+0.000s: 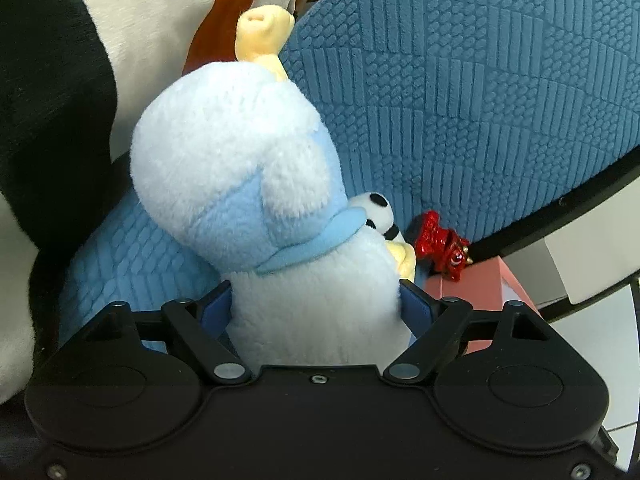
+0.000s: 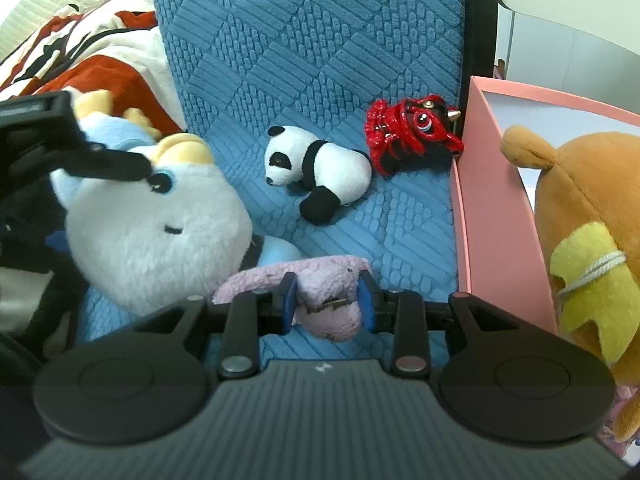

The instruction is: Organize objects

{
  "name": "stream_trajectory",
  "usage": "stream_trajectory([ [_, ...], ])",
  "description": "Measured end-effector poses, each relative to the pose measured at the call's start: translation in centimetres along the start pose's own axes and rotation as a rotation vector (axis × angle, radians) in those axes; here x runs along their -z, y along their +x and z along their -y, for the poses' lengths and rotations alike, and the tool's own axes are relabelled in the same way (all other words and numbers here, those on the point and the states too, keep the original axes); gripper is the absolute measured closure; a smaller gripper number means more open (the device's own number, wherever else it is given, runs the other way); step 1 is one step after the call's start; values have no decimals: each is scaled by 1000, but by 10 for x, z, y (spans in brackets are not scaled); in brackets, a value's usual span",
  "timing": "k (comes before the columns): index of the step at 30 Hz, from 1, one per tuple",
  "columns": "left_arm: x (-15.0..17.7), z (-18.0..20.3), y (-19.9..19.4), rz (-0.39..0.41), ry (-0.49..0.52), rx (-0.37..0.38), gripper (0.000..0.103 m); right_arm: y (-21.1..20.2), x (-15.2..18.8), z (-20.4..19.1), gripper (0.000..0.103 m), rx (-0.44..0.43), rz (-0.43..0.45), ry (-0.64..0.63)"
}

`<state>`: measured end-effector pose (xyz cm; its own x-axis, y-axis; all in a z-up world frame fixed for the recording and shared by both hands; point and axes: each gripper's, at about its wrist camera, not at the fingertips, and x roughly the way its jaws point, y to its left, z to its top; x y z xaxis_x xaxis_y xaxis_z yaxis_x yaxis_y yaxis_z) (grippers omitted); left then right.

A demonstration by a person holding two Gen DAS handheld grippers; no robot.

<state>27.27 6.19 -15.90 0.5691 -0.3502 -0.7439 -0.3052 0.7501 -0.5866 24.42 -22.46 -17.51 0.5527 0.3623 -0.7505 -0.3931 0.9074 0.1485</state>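
Note:
A white and pale-blue plush toy with yellow horns fills the left wrist view. My left gripper is shut on its body, one blue pad pressed into each side. The same toy lies at the left of the right wrist view, with the left gripper's black frame over its head. My right gripper is shut on a small pink plush lying on the blue seat. A panda plush and a red lion figure lie further back.
A pink box stands at the right with an orange bear plush in it. A blue quilted backrest rises behind the toys. A big black and white plush and an orange-white cloth crowd the left.

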Motion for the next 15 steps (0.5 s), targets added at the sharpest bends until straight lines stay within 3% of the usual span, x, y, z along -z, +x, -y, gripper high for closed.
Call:
stream_trajectory([
  [11, -11, -11, 15, -36, -86, 9, 20, -9, -2, 2, 68, -63, -35, 3],
  [15, -17, -15, 25, -16, -115, -20, 13, -3, -1, -3, 68, -68, -41, -12],
])
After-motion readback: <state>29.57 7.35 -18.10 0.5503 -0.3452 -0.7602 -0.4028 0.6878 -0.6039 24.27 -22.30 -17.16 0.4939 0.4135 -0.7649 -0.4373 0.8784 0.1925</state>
